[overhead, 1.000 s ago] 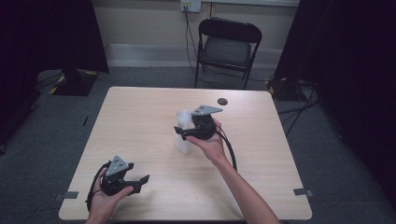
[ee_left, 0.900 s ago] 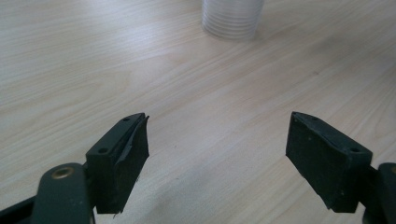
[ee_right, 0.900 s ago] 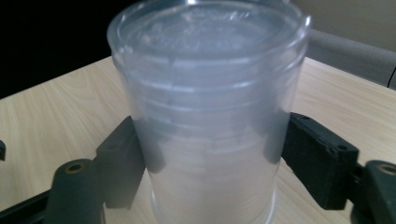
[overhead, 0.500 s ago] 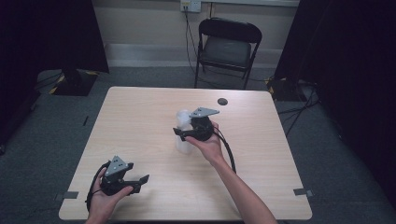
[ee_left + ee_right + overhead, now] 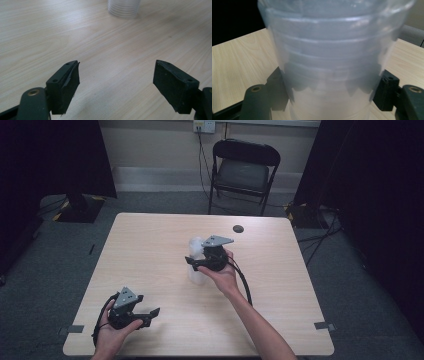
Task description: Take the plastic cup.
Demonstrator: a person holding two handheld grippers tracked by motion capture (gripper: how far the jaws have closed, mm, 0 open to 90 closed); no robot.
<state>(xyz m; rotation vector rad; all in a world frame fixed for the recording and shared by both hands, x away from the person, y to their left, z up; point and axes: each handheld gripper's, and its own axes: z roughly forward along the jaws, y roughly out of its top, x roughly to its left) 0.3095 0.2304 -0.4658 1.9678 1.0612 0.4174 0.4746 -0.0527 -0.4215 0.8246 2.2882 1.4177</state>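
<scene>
Nearest the person, at the front left corner of the table [image 5: 150, 240], the left gripper [image 5: 150, 314] lies low in the left hand [image 5: 112, 332], a grey three-cornered plate on top and its black cable looping behind the wrist. Its jaws stand wide apart with nothing between them; in the left gripper view only bare pale wood grain lies in the gap, and the ribbed foot of the stack of clear plastic cups [image 5: 124, 8] stands farther off at the top edge.

Farther in, near the middle of the table, the right hand [image 5: 222, 275] holds the right gripper [image 5: 332, 92] against the stack of cups [image 5: 196, 262]. The stack stands upright on the wood, its long axis vertical, its rims uppermost and its narrow base on the table. In the right gripper view the nested rims show as stepped bands one above another, wider toward the top. The jaws have just been closing, and the stack is between them: one black pad sits against each side of its lower part. The plastic does not look dented there, so how hard the pads press cannot be told.

No brand, label or writing can be read on the cups or on either gripper.

Beyond the stack, a small dark round disc [image 5: 238, 228] lies on the table near its far edge. Behind the table stands a black folding chair [image 5: 243, 172].
</scene>
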